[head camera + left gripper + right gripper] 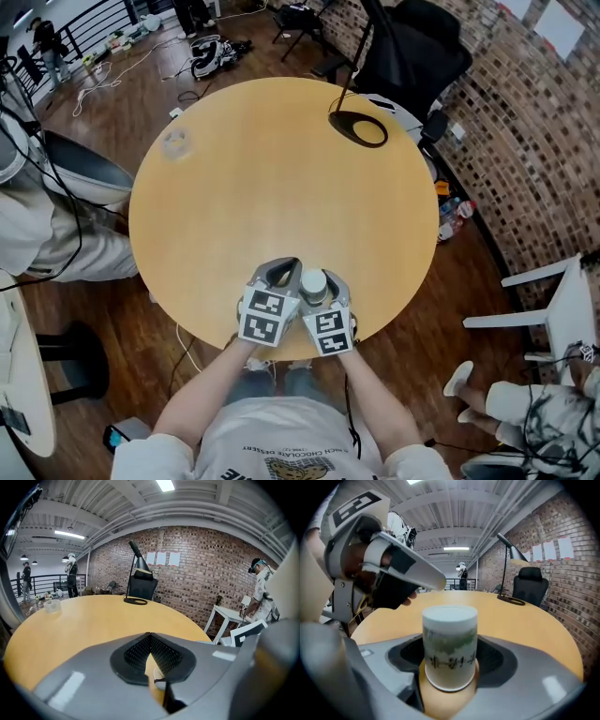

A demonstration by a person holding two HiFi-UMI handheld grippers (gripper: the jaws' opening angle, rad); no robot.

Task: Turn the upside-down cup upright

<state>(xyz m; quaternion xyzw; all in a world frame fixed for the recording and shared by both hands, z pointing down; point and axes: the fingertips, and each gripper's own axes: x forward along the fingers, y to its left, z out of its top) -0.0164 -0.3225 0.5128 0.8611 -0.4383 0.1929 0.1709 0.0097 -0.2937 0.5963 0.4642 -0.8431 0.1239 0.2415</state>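
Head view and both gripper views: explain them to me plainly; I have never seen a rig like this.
A person holds a hand-held gripper in each hand. The head view looks down from their head; each gripper view looks along one tool's jaws. The left hand-held gripper is shut and empty. The right hand-held gripper has its jaws against an upside-down paper cup standing on the round wooden table. Farther off stand a clear cup and a black lamp base.
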